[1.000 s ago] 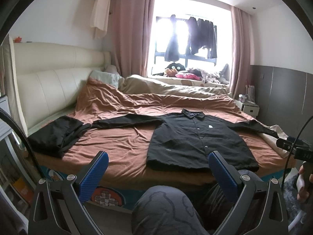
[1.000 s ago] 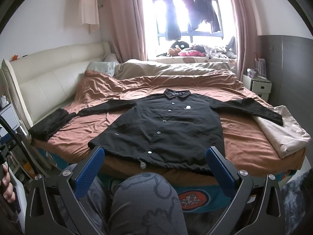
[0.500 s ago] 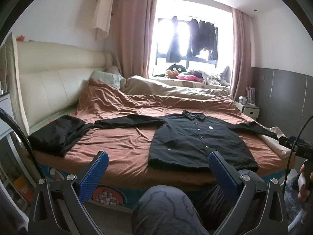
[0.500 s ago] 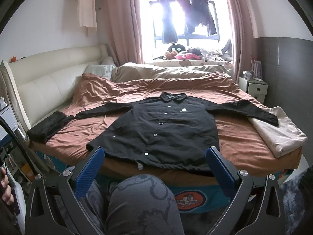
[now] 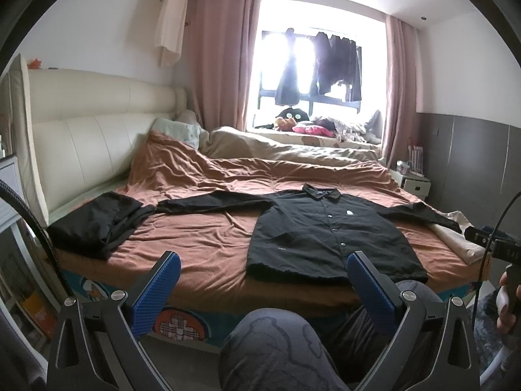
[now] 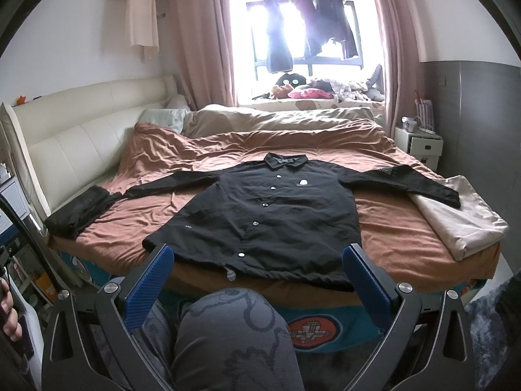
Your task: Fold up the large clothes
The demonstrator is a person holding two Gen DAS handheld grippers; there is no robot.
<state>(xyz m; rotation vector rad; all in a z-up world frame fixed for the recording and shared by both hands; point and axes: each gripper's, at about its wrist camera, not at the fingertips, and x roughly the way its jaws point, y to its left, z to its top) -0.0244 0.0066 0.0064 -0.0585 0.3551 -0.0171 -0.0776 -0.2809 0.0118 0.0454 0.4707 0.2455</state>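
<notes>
A black button-up jacket (image 6: 270, 211) (image 5: 325, 231) lies flat on the brown bedspread, front side up, collar toward the window, both sleeves spread out sideways. Its hem sits at the near edge of the bed. My left gripper (image 5: 260, 277) is open, held off the bed in front of the hem and left of the jacket's middle. My right gripper (image 6: 257, 270) is open too, just short of the hem. Neither holds anything. A person's knee (image 6: 234, 335) in grey patterned trousers rises between the fingers in both views.
A dark bundle of clothes (image 5: 94, 224) lies at the bed's left edge. A folded beige blanket (image 6: 462, 221) rests on the right corner under a sleeve cuff. A cream headboard (image 5: 84, 137) runs along the left. A white nightstand (image 6: 420, 143) stands at right.
Both grippers have drawn back slightly from the bed and tilted up, so the jacket sits a little farther and lower in view. Their jaws stay open.
</notes>
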